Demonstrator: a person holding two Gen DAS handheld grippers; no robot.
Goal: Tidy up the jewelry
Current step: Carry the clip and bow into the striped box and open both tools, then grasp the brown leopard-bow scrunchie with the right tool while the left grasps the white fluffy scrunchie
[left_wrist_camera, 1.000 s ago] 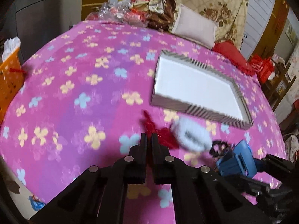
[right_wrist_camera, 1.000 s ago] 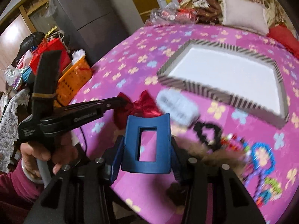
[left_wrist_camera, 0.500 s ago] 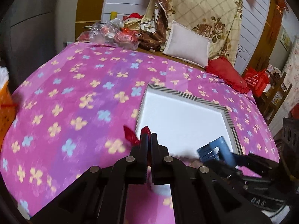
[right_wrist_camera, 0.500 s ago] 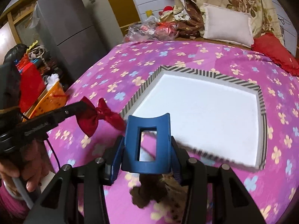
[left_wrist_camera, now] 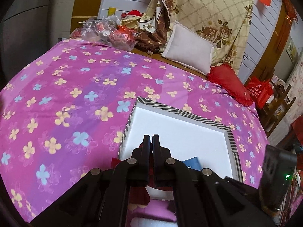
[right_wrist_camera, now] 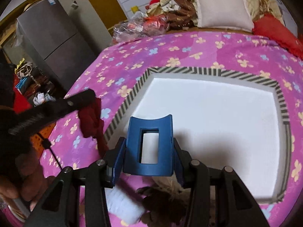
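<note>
The left hand-held gripper (right_wrist_camera: 90,97), clamped on a dark red fabric bow (right_wrist_camera: 91,120), and the right hand-held gripper (right_wrist_camera: 149,143), gripping a blue plastic hair claw (right_wrist_camera: 149,130), hover over the white stripe-rimmed foam tray (right_wrist_camera: 282,102), where they might collide and drop items outside it.

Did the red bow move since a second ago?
Yes. The left gripper has carried the red bow from the flowered cloth near the loose jewelry up to the striped edge of the white tray.

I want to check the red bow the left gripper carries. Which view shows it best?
The right wrist view: the red bow hangs in the open from the left gripper, beside the white tray. The left wrist view shows only red scraps behind that gripper's own fingers.
</note>
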